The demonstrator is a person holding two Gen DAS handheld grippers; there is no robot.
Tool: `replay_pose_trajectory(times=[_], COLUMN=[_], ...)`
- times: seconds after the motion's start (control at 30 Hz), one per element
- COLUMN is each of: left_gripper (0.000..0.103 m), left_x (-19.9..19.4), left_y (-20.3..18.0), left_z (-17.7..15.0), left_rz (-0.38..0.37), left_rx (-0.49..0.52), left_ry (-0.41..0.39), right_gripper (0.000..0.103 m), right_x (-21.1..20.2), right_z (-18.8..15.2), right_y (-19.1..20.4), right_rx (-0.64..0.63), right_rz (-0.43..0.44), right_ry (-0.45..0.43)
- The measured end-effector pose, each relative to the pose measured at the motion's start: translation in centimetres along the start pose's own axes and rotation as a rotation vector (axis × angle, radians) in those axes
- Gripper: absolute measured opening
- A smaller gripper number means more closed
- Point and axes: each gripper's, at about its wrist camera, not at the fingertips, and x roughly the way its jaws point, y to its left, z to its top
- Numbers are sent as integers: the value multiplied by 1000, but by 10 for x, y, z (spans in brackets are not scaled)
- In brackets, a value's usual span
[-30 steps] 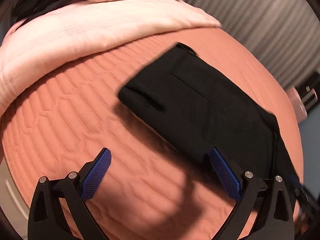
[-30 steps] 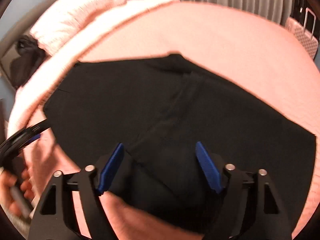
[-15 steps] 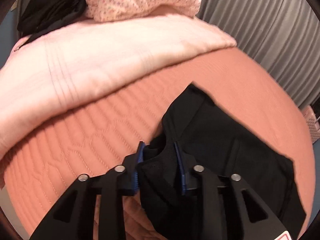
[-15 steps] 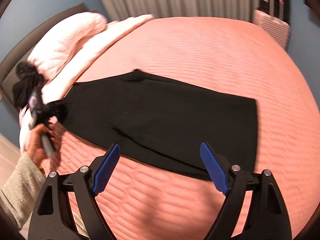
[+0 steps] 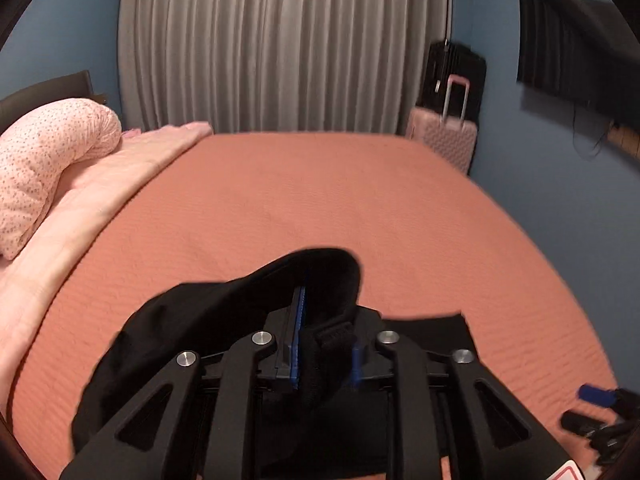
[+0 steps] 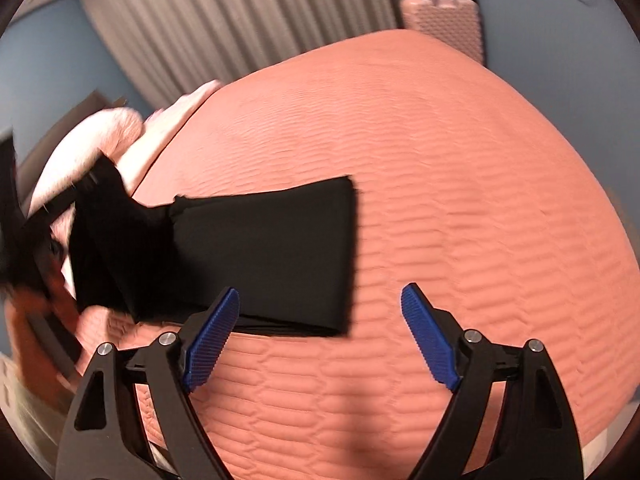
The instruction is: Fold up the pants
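Left gripper (image 5: 320, 344) pinches bunched black pants (image 6: 264, 256); right gripper (image 6: 320, 332) hangs spread wide

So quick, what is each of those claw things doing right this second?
Left gripper: closed, holding an end of the black pants lifted off the bed.
Right gripper: open, holding nothing, above the bedspread.

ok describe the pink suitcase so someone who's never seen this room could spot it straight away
Start at the bed with the salmon quilted bedspread and look to its far right corner, by the grey curtain. The pink suitcase stands upright there against the blue wall. Its pale pink textured shell and raised handle set it apart from the black suitcase right behind it.
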Motion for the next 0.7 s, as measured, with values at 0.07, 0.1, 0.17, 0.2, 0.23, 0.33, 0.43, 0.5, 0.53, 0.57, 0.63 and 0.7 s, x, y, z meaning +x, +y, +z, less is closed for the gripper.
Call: replay_pose_trajectory(times=[0.07,0.1,0.17,0.2,0.23,0.33,0.43,0.5,0.53,0.57,0.63,0.7], left_gripper=[21,21,21,21,21,11,15,29,29,29,35,57], left_x=[16,19,24,26,24,-7,-61,-83,-95,-108,-130,-129], left_y=[7,17,46,65,85,158,249,306,338,355,367,345], left_z=[-16,-22,-22,-16,-9,16,35,35,28,20,-7,-40], left_rz=[1,26,105,151,186,361,613,771,831,826,698,537], left_rx=[-76,-106,-114,-108,-104,-76,-47,-48,-73,-103,-149,-137], left_ry=[51,66,75,66,61,5,-49,-19,26,38,35,60], right_gripper=[82,82,82,82,82,82,87,88,88,88,88,88], right_x=[-6,-7,-7,-6,-5,0,15,39,50,62,83,101], right_z=[-1,-2,-5,-6,-8,-9,-8,-9,-11,-13,-22,-32], right_y=[-15,-20,-27,-29,-29,-17,19,69,95,128,193,237], right_rx=[7,4,4,6,9,5,-64,-194,-259,-339,-487,-559], right_rz=[-6,-10,-16,-19,-22,-12,25,80,113,160,267,348], right_ry=[3,8,21,28,31,40,75,123,141,169,215,282])
